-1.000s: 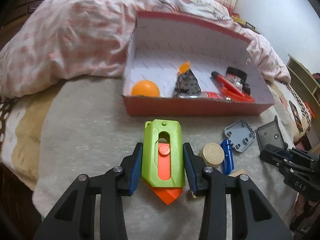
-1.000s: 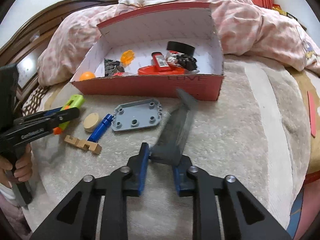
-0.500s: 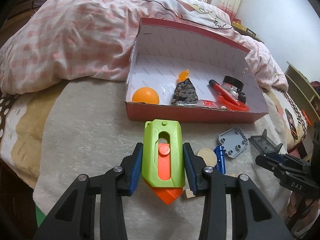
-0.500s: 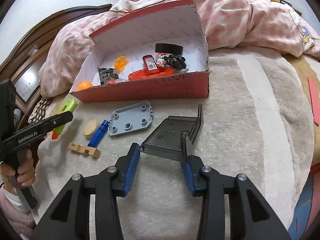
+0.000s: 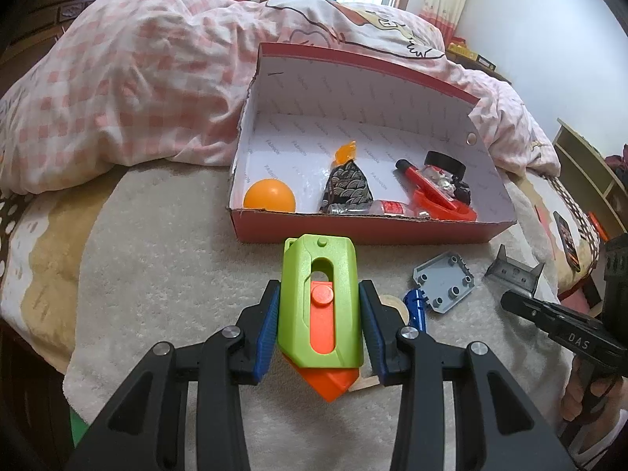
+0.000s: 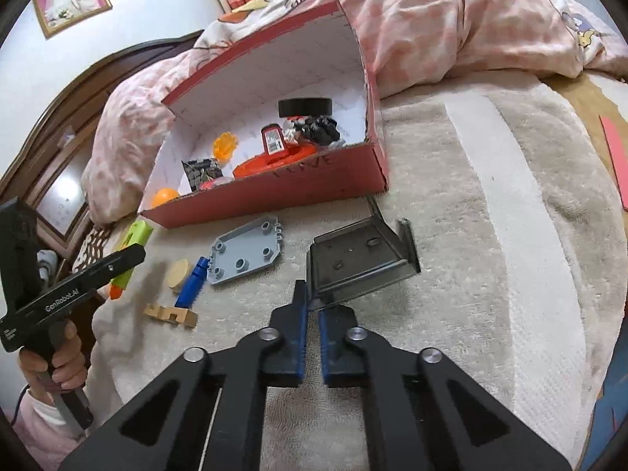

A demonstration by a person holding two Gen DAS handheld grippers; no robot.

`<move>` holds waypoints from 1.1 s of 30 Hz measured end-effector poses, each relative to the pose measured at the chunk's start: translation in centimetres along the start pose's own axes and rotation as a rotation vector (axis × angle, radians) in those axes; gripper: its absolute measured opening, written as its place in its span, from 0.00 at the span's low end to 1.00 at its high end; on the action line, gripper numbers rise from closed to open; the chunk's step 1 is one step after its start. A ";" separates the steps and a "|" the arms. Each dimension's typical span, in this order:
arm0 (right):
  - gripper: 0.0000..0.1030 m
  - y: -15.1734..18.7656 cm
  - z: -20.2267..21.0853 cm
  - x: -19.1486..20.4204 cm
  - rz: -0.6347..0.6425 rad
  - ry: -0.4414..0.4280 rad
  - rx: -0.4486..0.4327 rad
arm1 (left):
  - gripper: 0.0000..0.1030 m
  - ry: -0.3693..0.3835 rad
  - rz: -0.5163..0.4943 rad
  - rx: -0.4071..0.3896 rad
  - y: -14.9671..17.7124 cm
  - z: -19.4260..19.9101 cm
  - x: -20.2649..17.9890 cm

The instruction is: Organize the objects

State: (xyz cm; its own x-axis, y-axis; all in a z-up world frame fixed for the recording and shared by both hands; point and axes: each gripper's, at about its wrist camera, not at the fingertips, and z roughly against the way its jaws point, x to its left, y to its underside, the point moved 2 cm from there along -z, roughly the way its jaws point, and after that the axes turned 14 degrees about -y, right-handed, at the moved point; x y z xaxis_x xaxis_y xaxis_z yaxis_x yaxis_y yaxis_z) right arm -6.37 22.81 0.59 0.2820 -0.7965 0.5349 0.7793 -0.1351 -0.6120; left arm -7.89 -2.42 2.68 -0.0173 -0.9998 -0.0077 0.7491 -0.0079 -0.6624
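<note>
Green-orange toy point(image 5: 318, 314) clamped between left gripper point(image 5: 318, 325) jaws.

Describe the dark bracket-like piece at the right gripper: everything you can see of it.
The dark bracket piece looks like smoky grey, slightly translucent plastic: a flat plate with small holes or bumps, and upturned walls with pointed corners on its far side. It lies on the pale fuzzy blanket just in front of the red box, beside the grey studded plate. The right gripper is shut on its near edge.
</note>
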 end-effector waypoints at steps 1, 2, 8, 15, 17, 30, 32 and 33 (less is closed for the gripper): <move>0.03 0.0 0.2 0.1 0.006 -0.005 -0.005 | 0.37 0.001 -0.003 -0.001 0.0 0.0 -0.1; 0.02 -0.1 0.3 0.4 0.021 -0.009 -0.011 | 0.37 0.002 -0.005 -0.003 0.0 0.0 -0.2; 0.02 0.4 0.2 2.9 0.143 -0.070 0.031 | 0.37 0.008 -0.009 -0.002 -0.1 0.0 -0.5; 0.52 0.9 1.0 5.4 0.303 0.029 0.017 | 0.37 0.016 -0.010 0.007 0.0 -0.3 -0.7; 0.59 0.4 1.2 5.0 0.339 0.127 -0.010 | 0.37 0.018 -0.008 0.011 0.1 -0.4 -0.7; 0.50 -0.6 -2.1 1.3 0.310 0.265 0.135 | 0.37 0.023 -0.017 0.016 -0.2 -0.6 -1.3; 0.49 -0.8 -1.7 1.0 0.278 0.252 0.121 | 0.37 0.025 -0.020 0.012 -0.3 -0.6 -1.3; 0.49 -0.9 -1.5 0.8 0.265 0.247 0.116 | 0.37 0.026 -0.021 0.010 -0.3 -0.5 -1.4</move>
State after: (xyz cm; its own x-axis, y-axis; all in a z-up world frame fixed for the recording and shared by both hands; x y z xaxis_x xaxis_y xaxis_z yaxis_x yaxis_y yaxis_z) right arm -7.61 21.41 0.72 0.3496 -0.9149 0.2020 0.7599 0.1508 -0.6323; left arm -8.46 -1.02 2.51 -0.0508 -0.9986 -0.0133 0.7550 -0.0296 -0.6550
